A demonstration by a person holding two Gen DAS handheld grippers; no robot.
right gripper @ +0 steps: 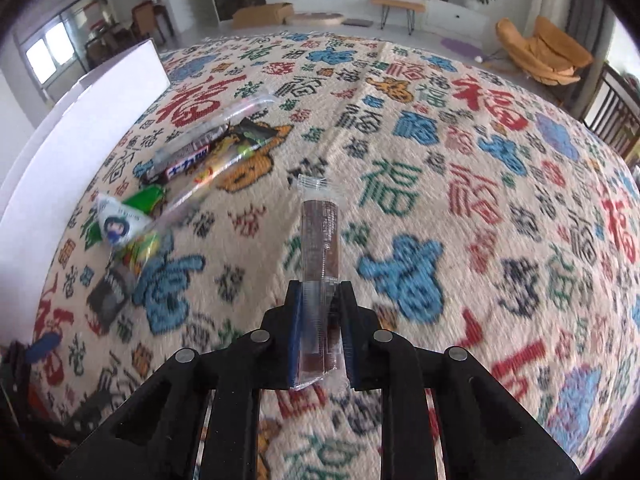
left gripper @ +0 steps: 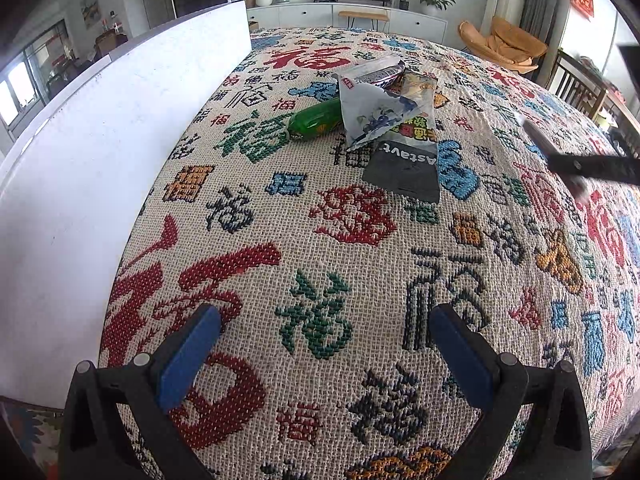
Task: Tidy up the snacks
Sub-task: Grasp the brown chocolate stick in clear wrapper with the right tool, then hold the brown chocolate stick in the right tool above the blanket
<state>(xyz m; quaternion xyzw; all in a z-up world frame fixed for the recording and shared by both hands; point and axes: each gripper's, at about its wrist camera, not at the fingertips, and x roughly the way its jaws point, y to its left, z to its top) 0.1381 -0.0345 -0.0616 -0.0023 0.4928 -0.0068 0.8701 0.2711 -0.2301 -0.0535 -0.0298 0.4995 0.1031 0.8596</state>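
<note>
My right gripper (right gripper: 320, 292) is shut on a long brown snack stick in clear wrap (right gripper: 320, 240), held above the patterned cloth and pointing away from me. A pile of snacks lies to its left: a triangular white pack (right gripper: 120, 226), a green pack (right gripper: 146, 200), a dark chocolate bar (right gripper: 180, 164), a clear tube (right gripper: 236, 110) and a grey pack (right gripper: 110, 292). In the left wrist view the same pile lies ahead: white pack (left gripper: 374, 114), green pack (left gripper: 316, 118), grey pack (left gripper: 408, 168). My left gripper (left gripper: 324, 316) is open and empty over the cloth.
A white box wall (left gripper: 100, 152) runs along the left side of the cloth-covered table (left gripper: 320, 240); it also shows in the right wrist view (right gripper: 92, 108). The right gripper's black body (left gripper: 592, 164) shows at the right of the left wrist view. Chairs stand beyond the table's right edge.
</note>
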